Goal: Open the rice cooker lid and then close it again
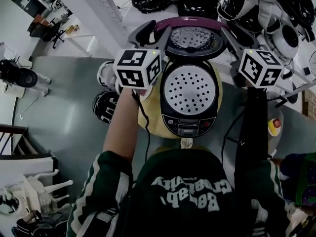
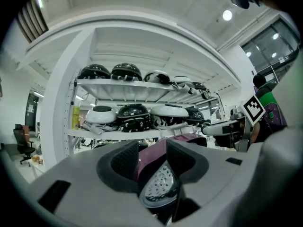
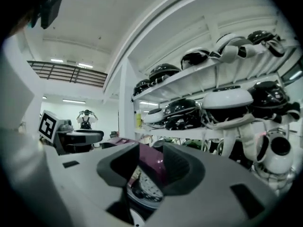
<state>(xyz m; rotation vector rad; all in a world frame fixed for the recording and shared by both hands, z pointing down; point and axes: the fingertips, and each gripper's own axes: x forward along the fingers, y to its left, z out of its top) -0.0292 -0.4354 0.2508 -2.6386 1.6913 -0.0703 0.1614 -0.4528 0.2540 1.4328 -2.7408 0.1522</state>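
Observation:
The rice cooker (image 1: pixel 189 125) stands on a yellow mat with its maroon-rimmed lid (image 1: pixel 191 36) swung up and back. The lid's silver perforated inner plate faces me. A perforated tray (image 1: pixel 189 89) fills the pot's mouth. My left gripper (image 1: pixel 154 34) reaches level to the lid's left edge. In the left gripper view the maroon rim (image 2: pixel 187 138) stands between the wide-spread pads, and the left gripper (image 2: pixel 152 157) is open. My right gripper (image 1: pixel 228 36) is at the lid's right edge. The rim (image 3: pixel 152 167) lies between its parted pads, with a gap on one side, so the right gripper (image 3: pixel 150 164) is open.
A white shelf rack (image 2: pixel 118 90) loaded with round black and white appliances stands right behind the cooker. The grey table (image 1: pixel 64 107) carries two more round items at the left and a red-and-yellow button (image 1: pixel 274 126) at the right. A person (image 2: pixel 267 103) stands at the right.

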